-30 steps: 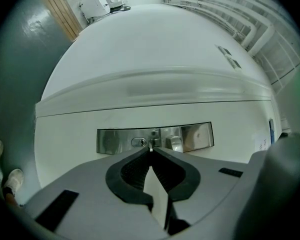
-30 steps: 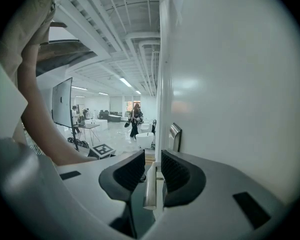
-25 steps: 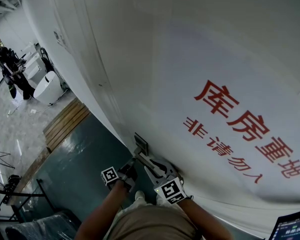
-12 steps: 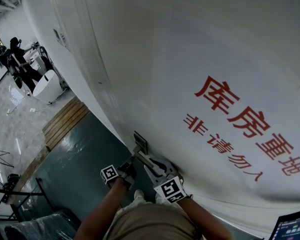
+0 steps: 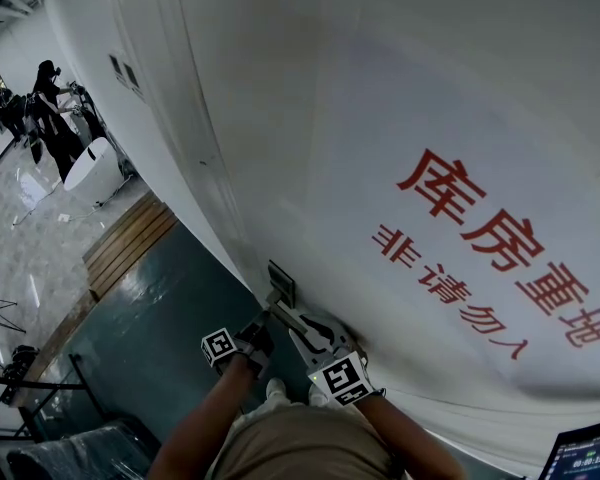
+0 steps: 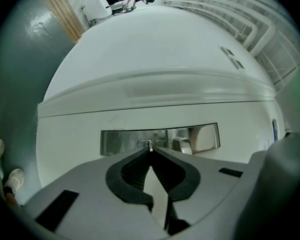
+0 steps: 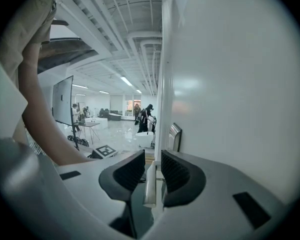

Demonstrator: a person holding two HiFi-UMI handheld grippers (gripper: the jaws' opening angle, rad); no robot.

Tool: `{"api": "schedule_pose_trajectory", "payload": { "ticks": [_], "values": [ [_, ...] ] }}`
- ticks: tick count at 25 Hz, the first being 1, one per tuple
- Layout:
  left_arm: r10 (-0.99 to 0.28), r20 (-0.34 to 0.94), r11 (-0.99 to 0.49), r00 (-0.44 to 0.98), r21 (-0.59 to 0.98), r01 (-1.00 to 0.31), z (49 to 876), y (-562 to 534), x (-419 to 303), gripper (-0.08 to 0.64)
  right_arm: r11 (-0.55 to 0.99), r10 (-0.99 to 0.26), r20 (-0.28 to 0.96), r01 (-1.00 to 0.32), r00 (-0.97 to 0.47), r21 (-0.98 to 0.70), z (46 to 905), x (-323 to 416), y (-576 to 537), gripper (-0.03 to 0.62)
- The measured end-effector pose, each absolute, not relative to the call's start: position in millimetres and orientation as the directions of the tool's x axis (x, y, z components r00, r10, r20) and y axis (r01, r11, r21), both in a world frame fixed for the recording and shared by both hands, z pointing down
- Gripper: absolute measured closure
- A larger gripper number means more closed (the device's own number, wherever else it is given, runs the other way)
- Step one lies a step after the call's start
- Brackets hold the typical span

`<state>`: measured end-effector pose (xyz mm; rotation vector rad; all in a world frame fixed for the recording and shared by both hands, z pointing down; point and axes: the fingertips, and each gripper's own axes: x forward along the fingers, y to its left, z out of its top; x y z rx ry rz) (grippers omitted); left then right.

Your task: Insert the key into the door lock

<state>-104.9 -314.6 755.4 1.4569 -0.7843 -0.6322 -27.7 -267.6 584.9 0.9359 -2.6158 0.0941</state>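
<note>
- One relation matters: the small silver key (image 6: 149, 145) sits at 12 o'clock off the left tongs (image 6: 149, 151). Its tip is at the oval keyhole (image 6: 144, 143) in the brushed-steel lock plate (image 6: 115, 143), and its long axis runs straight on into the white door (image 6: 75, 129). Depth: can't tell.
- Left tongs are pinched tight on the key, so the left hand does the push.
- Right tongs (image 7: 152, 165) stand narrow, straddling the silver lever handle (image 7: 150, 189); pads prob. not pressing.
- Vs 1 s ago: both tongs unmoved; only the bg person (image 5: 50, 98) at 10 o'clock in the head view has shifted.

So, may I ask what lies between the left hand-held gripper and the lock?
Just the key, pinched by that hand-held gripper; the left gripper view shows it.
</note>
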Motion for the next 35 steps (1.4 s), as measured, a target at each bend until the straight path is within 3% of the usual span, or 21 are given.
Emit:
{"api": "schedule_pose_trajectory", "payload": {
  "ticks": [35],
  "values": [
    [-0.787, 0.072, 0.024, 0.613, 0.996, -0.087, 763.8, -322.2, -101.1, 0.528, 0.779, -0.601, 0.36, -0.624, -0.714, 0.061, 586.4, -30.5, -267.8, 0.497]
  ]
}}
